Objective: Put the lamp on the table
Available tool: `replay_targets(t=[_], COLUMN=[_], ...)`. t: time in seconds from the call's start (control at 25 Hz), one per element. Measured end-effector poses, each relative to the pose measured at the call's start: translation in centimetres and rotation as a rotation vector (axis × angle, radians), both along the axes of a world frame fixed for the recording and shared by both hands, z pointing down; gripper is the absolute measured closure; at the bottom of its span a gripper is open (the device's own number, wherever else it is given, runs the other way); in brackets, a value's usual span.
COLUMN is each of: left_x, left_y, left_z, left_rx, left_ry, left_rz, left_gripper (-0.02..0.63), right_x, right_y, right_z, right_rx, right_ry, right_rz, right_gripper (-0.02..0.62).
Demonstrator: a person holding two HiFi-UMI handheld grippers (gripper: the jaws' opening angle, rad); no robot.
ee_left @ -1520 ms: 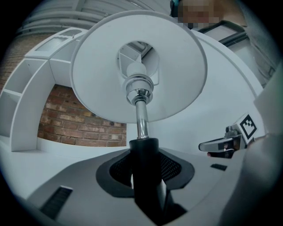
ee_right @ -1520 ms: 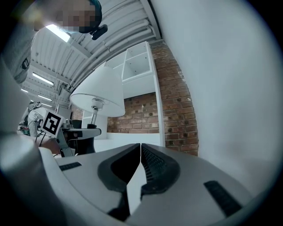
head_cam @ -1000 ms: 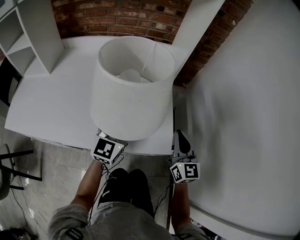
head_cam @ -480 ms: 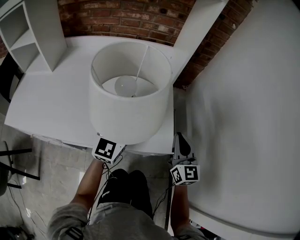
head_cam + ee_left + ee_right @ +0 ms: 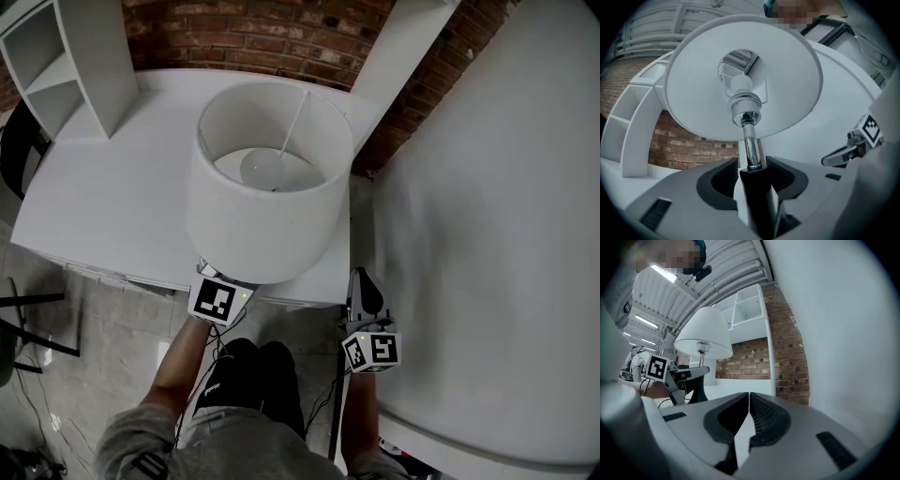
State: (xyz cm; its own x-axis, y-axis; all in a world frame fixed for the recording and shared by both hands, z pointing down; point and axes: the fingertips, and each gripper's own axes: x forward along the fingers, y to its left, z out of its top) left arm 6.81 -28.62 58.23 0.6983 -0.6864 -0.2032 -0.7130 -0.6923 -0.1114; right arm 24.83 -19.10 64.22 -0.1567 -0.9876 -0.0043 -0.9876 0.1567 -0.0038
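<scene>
- Up close, in the left gripper view, we see the left claw pinching the lamp by its black stem, just below the chrome tube. Both pads press against the stem.
- Above the claw the shade opens toward us, and the bulb shows through its middle.
- At that view's right edge we see the right claw, apart from the lamp.
- In the right gripper view, the right claw's jaws are pressed together with nothing between them, and they point toward a brick wall.
- At this view's left the lamp stands upright in the left claw, in front of a white shelf.
- In the head view, the lamp is upright over the near edge of the table, toward its right corner. The shade hides the base, so we cannot tell whether it rests on the table.
- The left claw's marker cube shows just below the shade. The right claw hangs just off the table's near right corner, not touching the lamp.
</scene>
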Motion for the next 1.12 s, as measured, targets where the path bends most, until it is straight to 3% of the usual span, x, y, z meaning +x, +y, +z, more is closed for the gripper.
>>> replay_targets(t=[0.6, 1.12], left_x=[-2.0, -4.5], left_y=[1.4, 4.5], left_z=[0.5, 2.3], left_rx=[-0.075, -0.175], left_ry=[-0.031, -0.109], left_rz=[0.015, 0.030], left_gripper=[0.390, 0.388], right_x=[-2.2, -4.4], right_y=[0.5, 1.4], right_z=[-1.5, -3.7], right_rx=[-0.034, -0.071], right_ry=[-0.015, -0.030], right_rz=[-0.029, -0.044], right_gripper=[0.571, 0.571])
